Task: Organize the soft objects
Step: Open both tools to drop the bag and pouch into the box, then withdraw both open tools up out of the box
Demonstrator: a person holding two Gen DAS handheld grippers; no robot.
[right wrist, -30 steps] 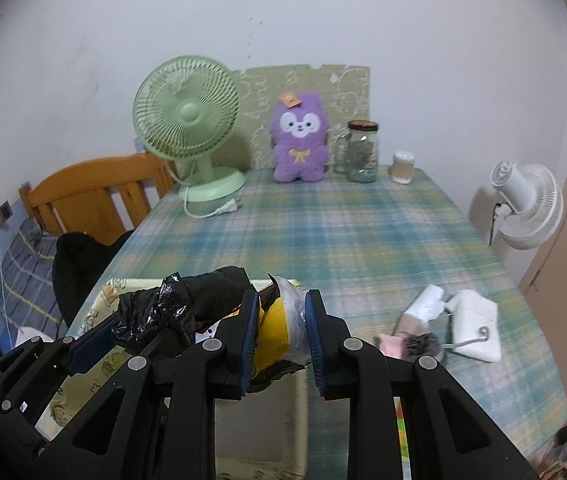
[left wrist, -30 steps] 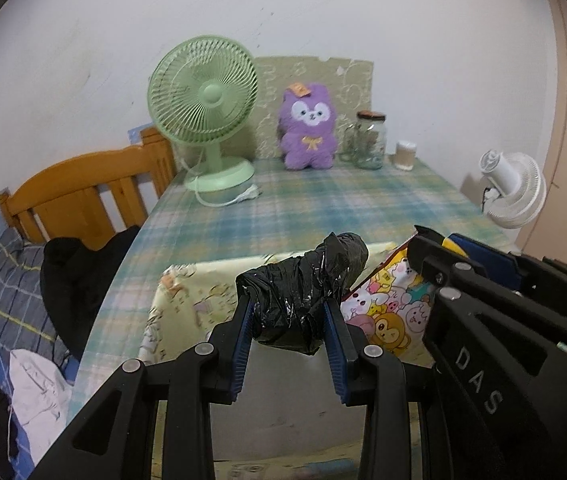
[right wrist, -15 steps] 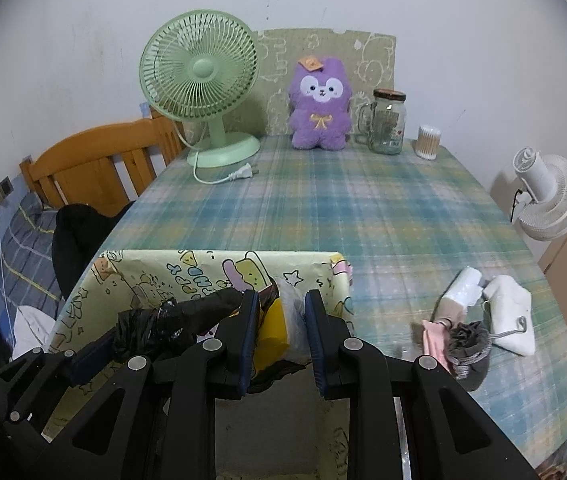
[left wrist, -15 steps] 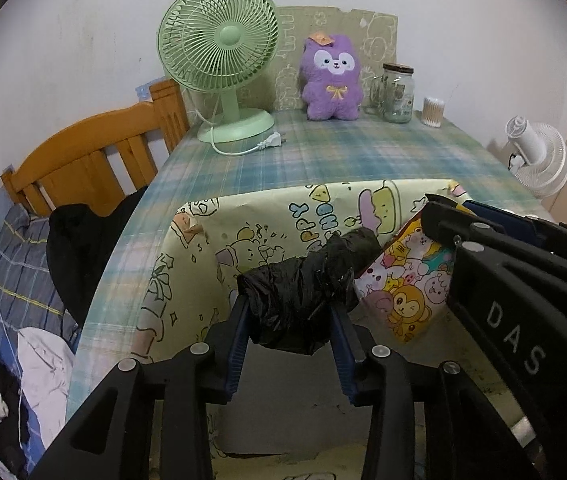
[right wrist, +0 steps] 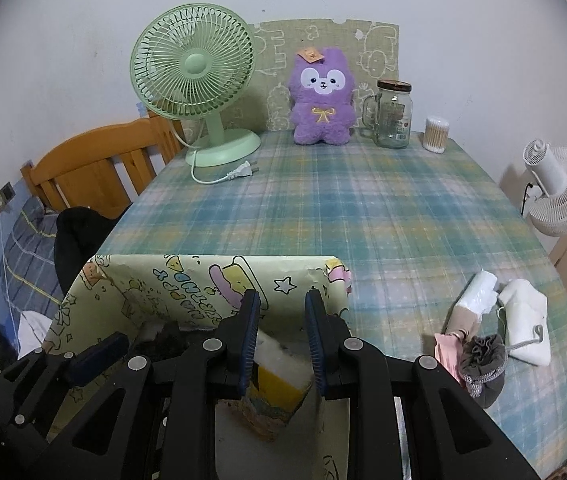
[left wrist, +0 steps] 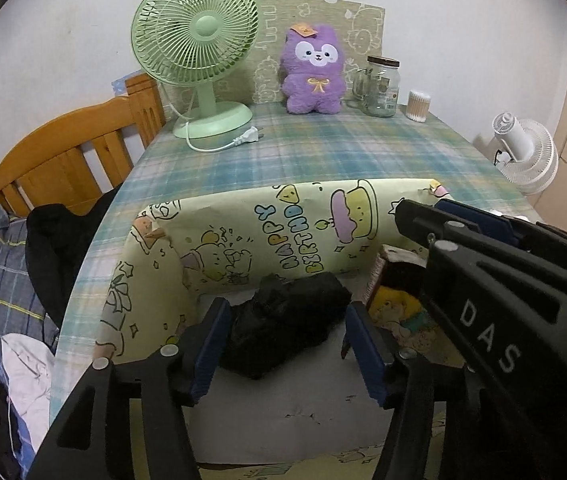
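Note:
Inside the yellow "Happy Birthday" box (left wrist: 243, 240) a crumpled black plastic bundle (left wrist: 287, 324) lies on the white floor. My left gripper (left wrist: 287, 346) straddles it with jaws opening, and the pads stand clear of the bundle. My right gripper (right wrist: 283, 340) reaches into the same box (right wrist: 131, 292), shut on a yellow and white cartoon-printed packet (right wrist: 275, 376). The left wrist view shows that packet (left wrist: 397, 312) under the right gripper (left wrist: 443, 216), just right of the bundle. A white pouch (right wrist: 527, 328), a white roll (right wrist: 477, 292), a pink cloth (right wrist: 445, 346) and a grey sock (right wrist: 483, 364) lie on the plaid tablecloth (right wrist: 363, 208).
At the table's far end stand a green fan (right wrist: 193, 64) with its loose plug, a purple plush (right wrist: 321, 100), a glass jar (right wrist: 393, 114) and a tub of cotton swabs (right wrist: 435, 130). A wooden frame (left wrist: 63, 156) and clothes lie left, a white fan (right wrist: 559, 192) right.
Both grippers sank into the box. The left jaws widened and let go of the black bundle, which now lies on the box floor. The right gripper kept its hold on the packet.

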